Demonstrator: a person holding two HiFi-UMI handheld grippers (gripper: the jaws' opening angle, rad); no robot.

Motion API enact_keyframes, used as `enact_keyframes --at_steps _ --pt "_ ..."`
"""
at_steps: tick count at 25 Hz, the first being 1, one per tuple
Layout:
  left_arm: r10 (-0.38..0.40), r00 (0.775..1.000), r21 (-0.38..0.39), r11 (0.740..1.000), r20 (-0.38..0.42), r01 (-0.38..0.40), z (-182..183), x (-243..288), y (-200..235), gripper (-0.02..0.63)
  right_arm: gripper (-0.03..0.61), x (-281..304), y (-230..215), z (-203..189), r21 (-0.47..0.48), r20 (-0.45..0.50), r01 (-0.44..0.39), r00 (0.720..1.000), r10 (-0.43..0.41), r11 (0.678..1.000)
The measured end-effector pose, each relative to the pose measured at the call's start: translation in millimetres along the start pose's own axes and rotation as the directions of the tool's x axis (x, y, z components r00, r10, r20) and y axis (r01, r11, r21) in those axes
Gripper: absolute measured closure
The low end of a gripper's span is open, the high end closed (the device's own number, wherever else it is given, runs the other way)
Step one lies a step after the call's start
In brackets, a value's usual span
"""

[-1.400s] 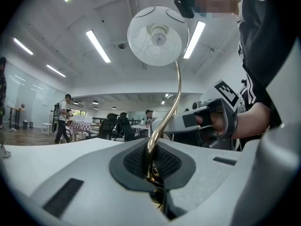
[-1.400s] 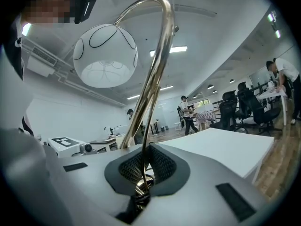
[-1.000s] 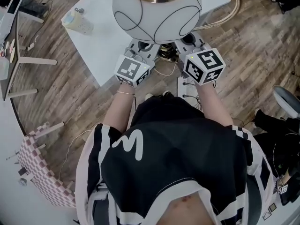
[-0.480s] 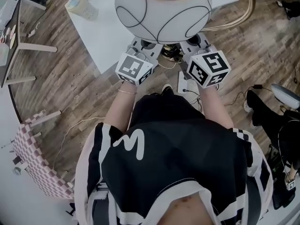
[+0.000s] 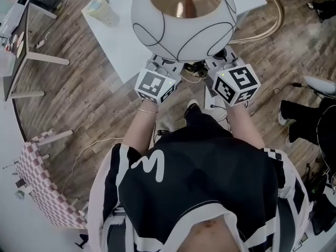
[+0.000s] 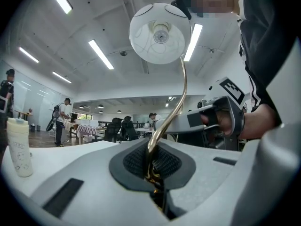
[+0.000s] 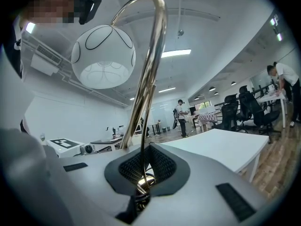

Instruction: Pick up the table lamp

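Left gripper (image 6: pixel 155 173) and right gripper (image 7: pixel 141 180) both clamp the brass stem (image 7: pixel 146 74) of the table lamp (image 5: pixel 181 41). Only their own views show this; from above the shade (image 5: pixel 157 20) hides it

White table (image 5: pixel 119 47) on wood floor (image 5: pixel 79 101), pale bottle (image 5: pixel 103 12) upright near its corner. Pink-white checked cloth (image 5: pixel 42 185) bottom left. Bkgd: black office chairs (image 7: pixel 247 108), ppl (image 6: pixel 60 121) standing, strip lights (image 6: pixel 100 54) on ceiling.
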State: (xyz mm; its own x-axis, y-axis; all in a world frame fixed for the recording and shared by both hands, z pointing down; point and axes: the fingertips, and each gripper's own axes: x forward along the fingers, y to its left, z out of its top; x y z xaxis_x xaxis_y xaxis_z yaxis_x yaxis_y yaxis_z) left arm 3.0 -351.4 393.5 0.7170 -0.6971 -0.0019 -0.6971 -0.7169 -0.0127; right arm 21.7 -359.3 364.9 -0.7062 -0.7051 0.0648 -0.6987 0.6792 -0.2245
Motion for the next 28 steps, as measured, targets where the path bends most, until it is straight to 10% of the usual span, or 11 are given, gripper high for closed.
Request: enact_keyframes --at_steps 28 --pt "0.059 0.997 -0.036 0.998 -0.048 -0.061 -6 -260 -137 0.611 0.561 -131 248 -77 0.079 -0.042 -0.033 0.998 0.037 0.996"
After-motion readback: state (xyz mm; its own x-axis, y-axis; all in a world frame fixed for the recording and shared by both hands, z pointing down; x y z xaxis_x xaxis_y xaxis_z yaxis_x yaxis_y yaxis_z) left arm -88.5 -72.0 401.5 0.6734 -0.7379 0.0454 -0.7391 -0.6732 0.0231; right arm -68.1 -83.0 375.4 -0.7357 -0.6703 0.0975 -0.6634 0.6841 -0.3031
